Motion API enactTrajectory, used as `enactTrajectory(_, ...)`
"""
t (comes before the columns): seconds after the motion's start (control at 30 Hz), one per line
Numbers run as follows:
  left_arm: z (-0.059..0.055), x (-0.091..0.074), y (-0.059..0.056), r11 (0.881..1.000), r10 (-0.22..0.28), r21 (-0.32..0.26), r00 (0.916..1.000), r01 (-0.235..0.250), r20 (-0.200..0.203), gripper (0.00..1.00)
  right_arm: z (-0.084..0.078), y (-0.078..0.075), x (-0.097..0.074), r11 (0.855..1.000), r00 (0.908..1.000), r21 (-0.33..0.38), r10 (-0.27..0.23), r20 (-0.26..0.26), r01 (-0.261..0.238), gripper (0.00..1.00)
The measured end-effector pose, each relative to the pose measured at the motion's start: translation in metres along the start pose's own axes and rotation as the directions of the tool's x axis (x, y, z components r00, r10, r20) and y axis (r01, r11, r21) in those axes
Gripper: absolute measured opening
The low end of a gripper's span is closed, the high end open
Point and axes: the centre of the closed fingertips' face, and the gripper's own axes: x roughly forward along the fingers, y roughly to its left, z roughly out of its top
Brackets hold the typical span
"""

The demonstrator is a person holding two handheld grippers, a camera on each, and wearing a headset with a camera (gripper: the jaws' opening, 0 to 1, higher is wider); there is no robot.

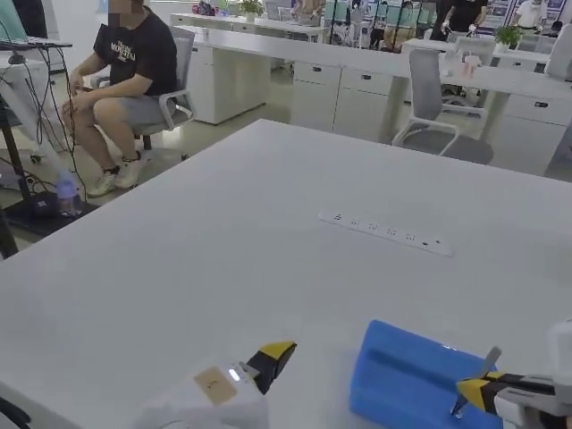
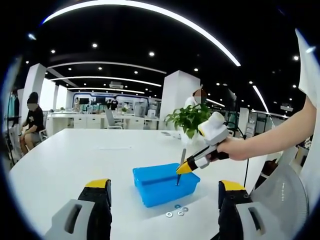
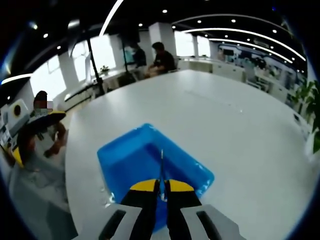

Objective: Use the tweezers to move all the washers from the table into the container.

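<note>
blue rectangular plastic container (image 1: 407,371) sits on the white table (image 1: 223,241) at about 5 o'clock in the head view, its near side cut off by the bottom edge. in the right gripper view the container (image 3: 135,157) shows an open top and a floor that reads as plain blue, though its nearest corner is hidden behind the jaws. in the left gripper view the container (image 2: 157,186) lies between that gripper's own jaws, and a few small metal ring washers (image 2: 176,211) lie on the table just beside it at about 5 o'clock; their exact count is too small to make out. the right gripper (image 2: 186,167), with yellow and black jaw tips, has its jaws pressed together on the thin metal tweezers (image 2: 181,162), whose points angle down over the container's inside. whether the points hold a washer cannot be told. the same tweezers (image 3: 162,165) run straight toward 12 o'clock from the right gripper (image 3: 161,187) in its own view, and in the head view the tweezers (image 1: 478,375) stick out of the right gripper (image 1: 469,391) at the frame's 4 o'clock. the left gripper (image 2: 165,186) has its jaws spread wide with nothing between them; in the head view the left gripper (image 1: 273,357) is partly cut off at 6 o'clock. a flat white power strip (image 1: 389,234) lies on the table at 12 o'clock from the container.
</note>
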Motion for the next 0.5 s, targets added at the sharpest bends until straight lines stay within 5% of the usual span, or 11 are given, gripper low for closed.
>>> enactTrajectory(0.5,-0.0007,0.0008,-0.0018,1.000,-0.008,0.001,1.0000,0.008,-0.006,0.90,-0.0031,-0.0052,-0.0007,1.000,0.9997,-0.001,-0.008,0.021,0.008,0.04)
